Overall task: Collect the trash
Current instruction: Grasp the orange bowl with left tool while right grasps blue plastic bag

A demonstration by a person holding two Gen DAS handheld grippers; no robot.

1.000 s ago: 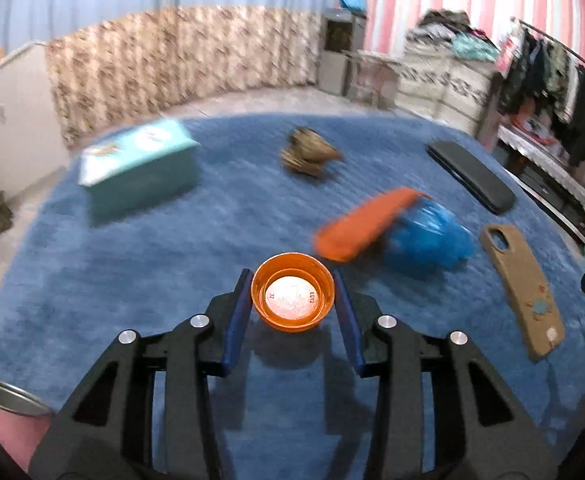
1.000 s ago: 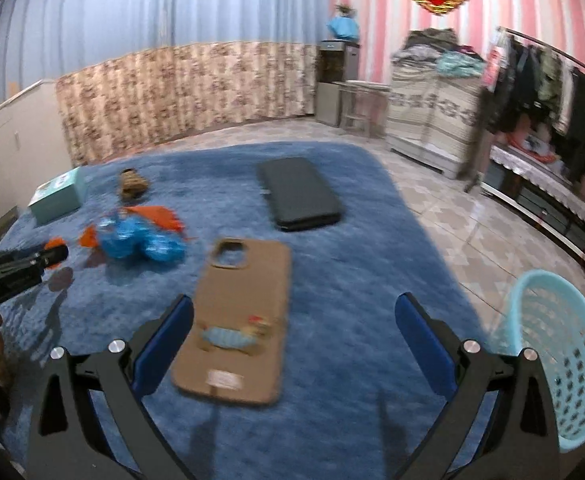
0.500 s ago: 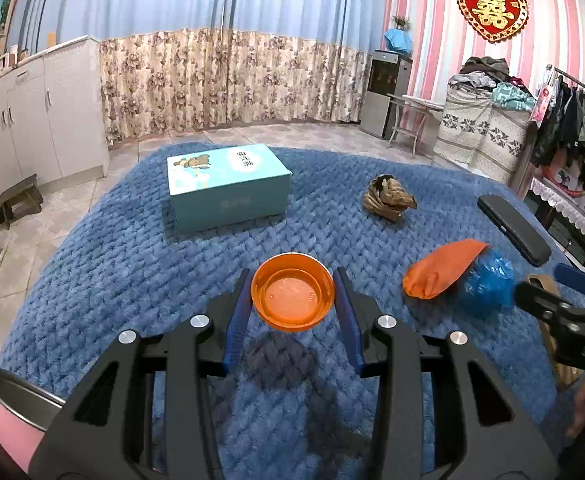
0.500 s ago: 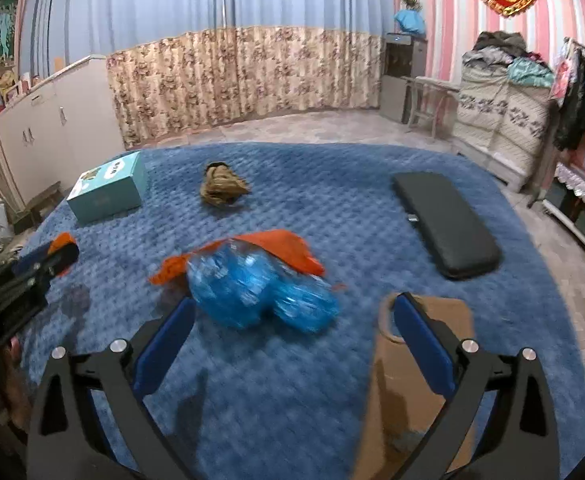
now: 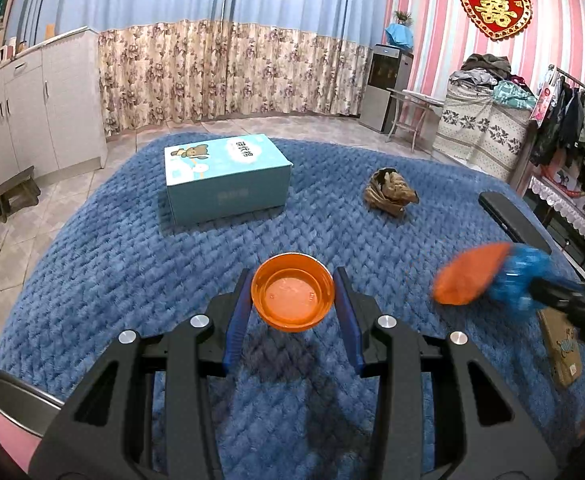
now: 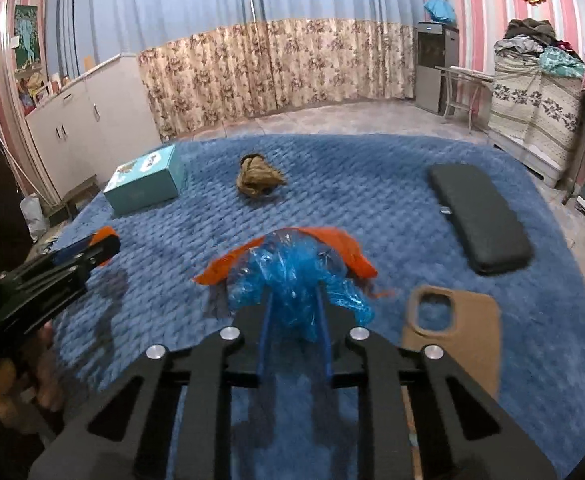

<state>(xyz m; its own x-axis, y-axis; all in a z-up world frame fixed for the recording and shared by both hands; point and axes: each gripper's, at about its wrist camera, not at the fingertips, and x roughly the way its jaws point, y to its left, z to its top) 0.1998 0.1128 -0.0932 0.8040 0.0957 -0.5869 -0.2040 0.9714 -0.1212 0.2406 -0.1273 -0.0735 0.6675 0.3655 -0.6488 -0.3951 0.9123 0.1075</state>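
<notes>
gripping orange cup (image 5: 293, 297), left tongs (image 5: 292, 316)

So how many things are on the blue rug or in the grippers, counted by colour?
Orange: 2, cap, wrapper
Blue: 2, plastic bag, box
Brown: 2, paper ball, phone case
Black: 1, flat case
Total: 7
</notes>
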